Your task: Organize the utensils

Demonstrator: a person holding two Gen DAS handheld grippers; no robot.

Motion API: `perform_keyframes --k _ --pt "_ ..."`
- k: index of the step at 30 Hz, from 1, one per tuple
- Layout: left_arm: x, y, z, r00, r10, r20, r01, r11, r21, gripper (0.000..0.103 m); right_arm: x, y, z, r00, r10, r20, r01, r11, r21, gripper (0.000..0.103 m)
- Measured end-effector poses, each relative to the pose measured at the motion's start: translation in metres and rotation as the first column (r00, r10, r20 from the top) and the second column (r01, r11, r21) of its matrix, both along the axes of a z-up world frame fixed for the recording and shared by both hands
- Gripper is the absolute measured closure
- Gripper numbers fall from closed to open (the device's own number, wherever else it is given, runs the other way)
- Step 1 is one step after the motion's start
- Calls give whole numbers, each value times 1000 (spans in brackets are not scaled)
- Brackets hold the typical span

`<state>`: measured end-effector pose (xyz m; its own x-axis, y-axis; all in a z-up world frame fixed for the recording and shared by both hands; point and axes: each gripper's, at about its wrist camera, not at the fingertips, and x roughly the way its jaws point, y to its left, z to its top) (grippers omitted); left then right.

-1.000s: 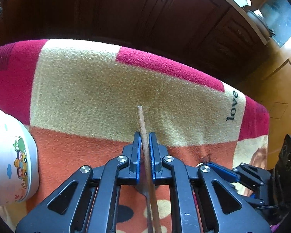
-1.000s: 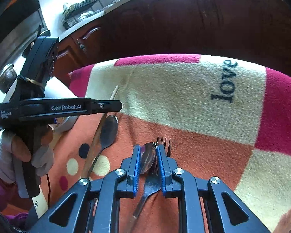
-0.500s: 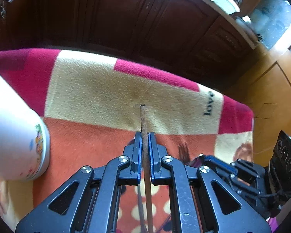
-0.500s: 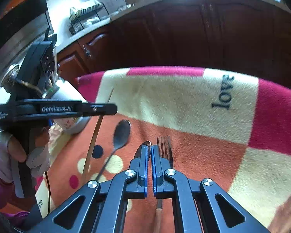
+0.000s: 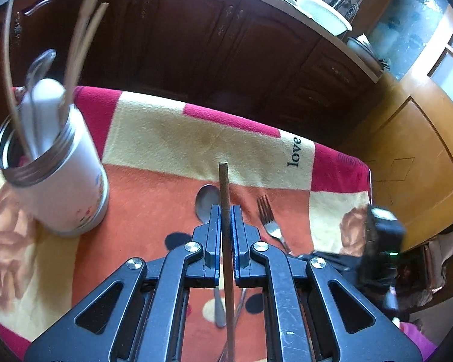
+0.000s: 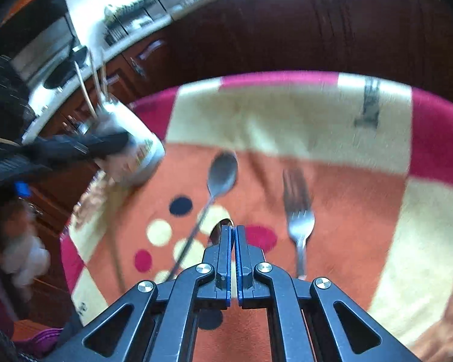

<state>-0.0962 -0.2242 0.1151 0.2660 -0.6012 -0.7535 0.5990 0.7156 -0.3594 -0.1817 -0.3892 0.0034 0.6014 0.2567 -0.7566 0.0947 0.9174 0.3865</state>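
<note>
Left claw (image 5: 225, 211): its two blue pads are clamped on a thin wooden chopstick (image 5: 225, 187), which runs straight along the gap between them and projects forward past the fingertips, its blunt end held in the air above the blanket (image 5: 172, 138) that covers the surface. Ahead and to the left stands a white canister (image 5: 66, 193) with a metal rim, upright on the blanket; it already contains several wooden sticks, a white spoon and a metal spoon, handles or bowls pointing up.

Right claw (image 6: 233, 229): the pads are pressed together with only a hairline between them. The bowl of a spoon (image 6: 219, 230) shows just beside the left pad at the fingertips; whether the pads pinch its edge cannot be told, since the view is blurred.

Lying loose on the orange patch of the blanket: a dark metal spoon (image 6: 222, 172), bowl away from the camera, and a metal fork (image 6: 299, 211), tines away, well to the right of the spoon. The left wrist view shows the fork just right of the left claw's fingertips. In the right wrist view the left claw appears blurred in front of the canister.
</note>
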Motion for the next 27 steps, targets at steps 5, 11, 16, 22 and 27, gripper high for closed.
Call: perform_keyframes --k 5,11,16,22,27 --pt "0 14 2 1000 18 -5 -18 1000 -5 98 -4 -3 -14 998 -44 -44 48 994 101 95" --pt "-1 17 0 1000 30 -8 -30 999 -13 98 -6 5 -16 999 -40 -7 40 995 90 85" --pt "0 26 2 999 46 -18 -46 999 -26 98 1 13 -14 999 -37 16 36 997 65 99" --pt "-6 46 18 999 50 -20 -51 995 -85 99 -24 22 43 986 -34 162 37 999 -15 101" --pt "-16 69 44 998 51 24 -47 991 -125 99 -32 28 94 964 -13 265 34 997 -76 101"
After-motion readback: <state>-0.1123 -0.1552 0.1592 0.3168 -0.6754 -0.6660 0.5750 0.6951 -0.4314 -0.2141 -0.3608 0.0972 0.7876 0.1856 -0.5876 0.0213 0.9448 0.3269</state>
